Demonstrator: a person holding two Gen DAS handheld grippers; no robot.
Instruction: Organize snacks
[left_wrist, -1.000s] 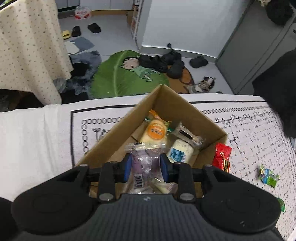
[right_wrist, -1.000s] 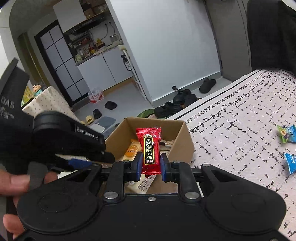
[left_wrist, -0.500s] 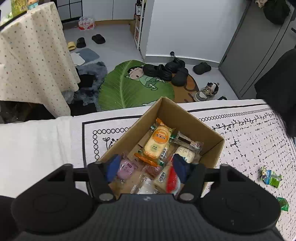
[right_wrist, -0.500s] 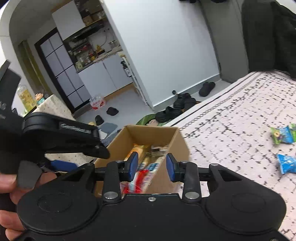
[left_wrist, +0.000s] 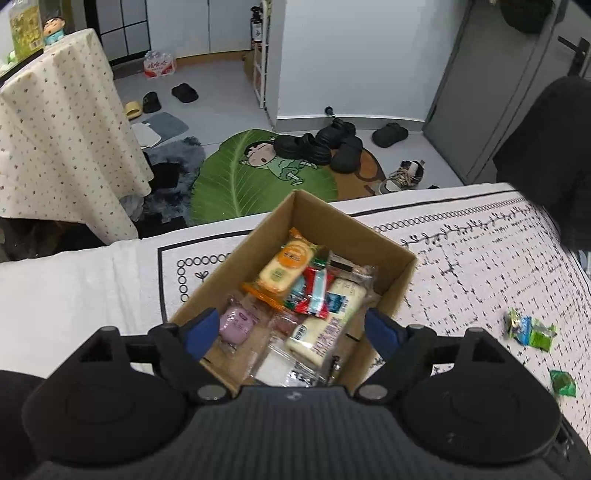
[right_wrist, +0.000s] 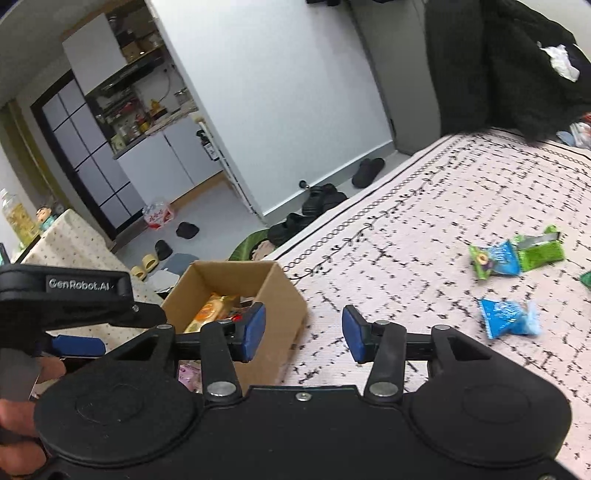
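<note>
An open cardboard box (left_wrist: 266, 236) stands on the patterned cloth, filled with several wrapped snacks. Among them are a purple packet (left_wrist: 238, 323), a red packet (left_wrist: 314, 291), an orange-labelled one (left_wrist: 288, 266) and a white one (left_wrist: 325, 325). My left gripper (left_wrist: 291, 332) hovers over the box's near end, its jaws opening with nothing between them. My right gripper (right_wrist: 303, 332) is beside the box (right_wrist: 284, 295), to its right, jaws also opening and empty. Loose on the cloth lie a blue packet (right_wrist: 509, 317) and green-and-blue packets (right_wrist: 517, 253).
More green packets (left_wrist: 528, 328) lie right of the box on the cloth (left_wrist: 480, 277). A dark garment (right_wrist: 498, 66) hangs at the far right. Past the table edge are a leaf rug (left_wrist: 240, 181), shoes and a draped table (left_wrist: 62, 129). A hand (right_wrist: 14, 417) holds the left gripper.
Both grippers let go: the purple packet from the left and the red packet from the right now lie in the box. Both have opened and drawn back, the right one moving rightward.
</note>
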